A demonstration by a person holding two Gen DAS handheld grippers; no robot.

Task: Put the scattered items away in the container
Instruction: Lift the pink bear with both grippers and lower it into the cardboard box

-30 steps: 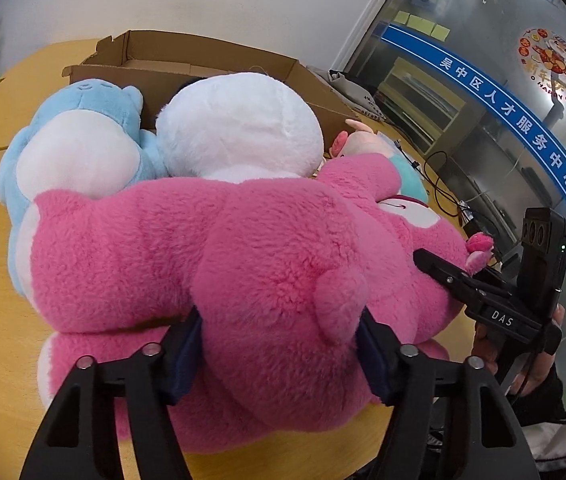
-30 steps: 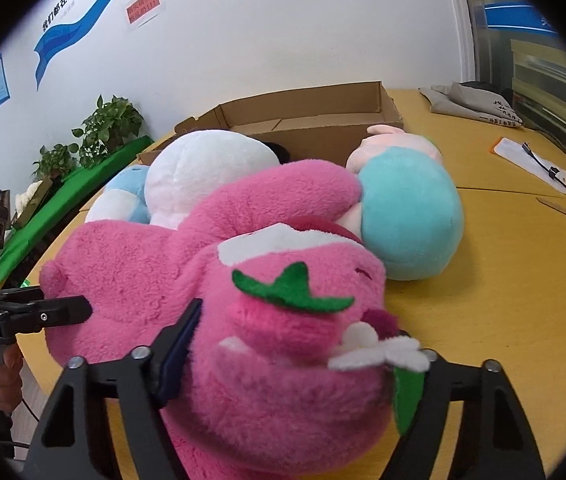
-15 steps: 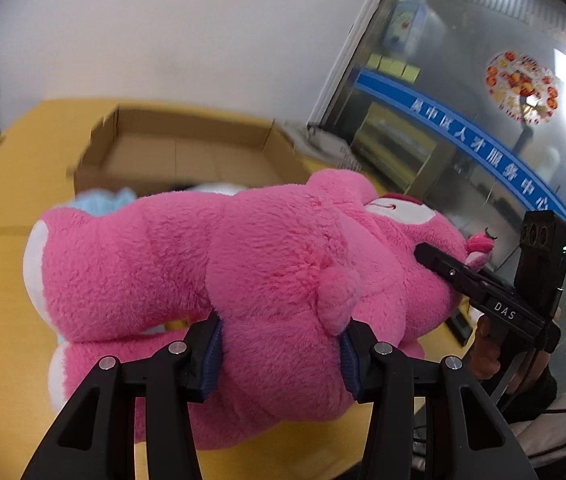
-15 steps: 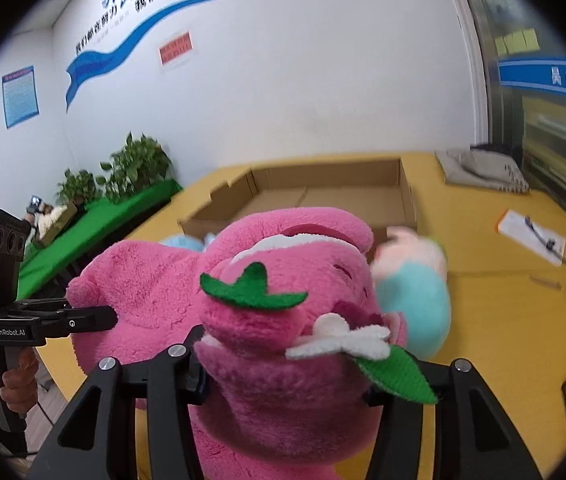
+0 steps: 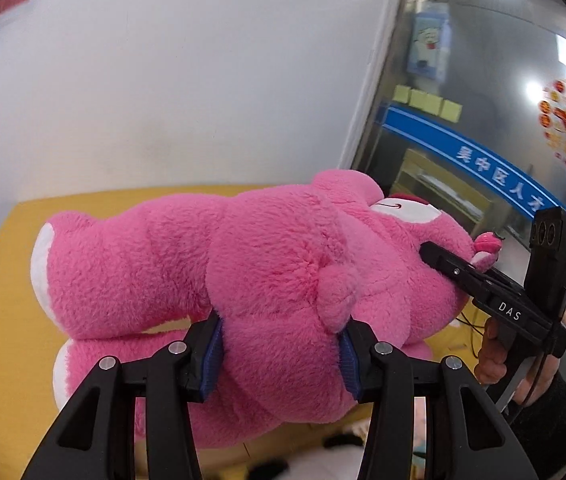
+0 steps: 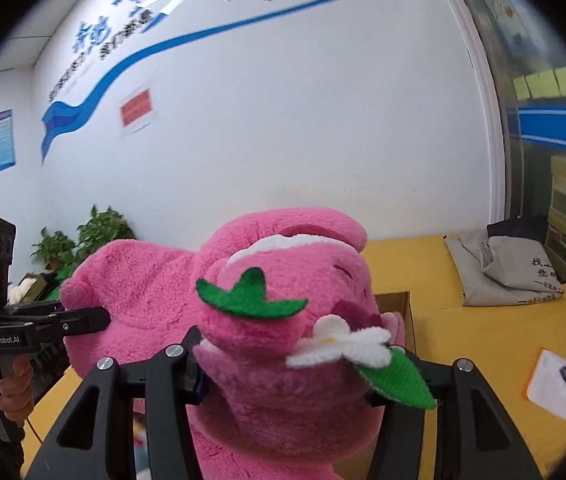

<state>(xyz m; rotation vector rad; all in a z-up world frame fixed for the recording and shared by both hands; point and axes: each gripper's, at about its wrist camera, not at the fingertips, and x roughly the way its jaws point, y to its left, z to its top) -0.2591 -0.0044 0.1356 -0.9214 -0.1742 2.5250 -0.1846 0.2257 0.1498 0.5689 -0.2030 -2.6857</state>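
A big pink plush bear with a strawberry nose and white flower hangs in the air, held by both grippers. My left gripper is shut on its rump, below the tail. My right gripper is shut on its head, under the muzzle. The right gripper also shows in the left wrist view at the bear's face; the left gripper shows in the right wrist view at its back. A corner of the cardboard box peeks out behind the bear's head. The other plush toys are hidden below.
The yellow table runs under the bear to the white wall. A grey cloth bag lies at its far right. A white paper with a cable lies at the right. Potted plants stand at the left.
Both grippers have lifted the pink bear higher off the table. The box and the other plush toys have dropped out of sight below it.
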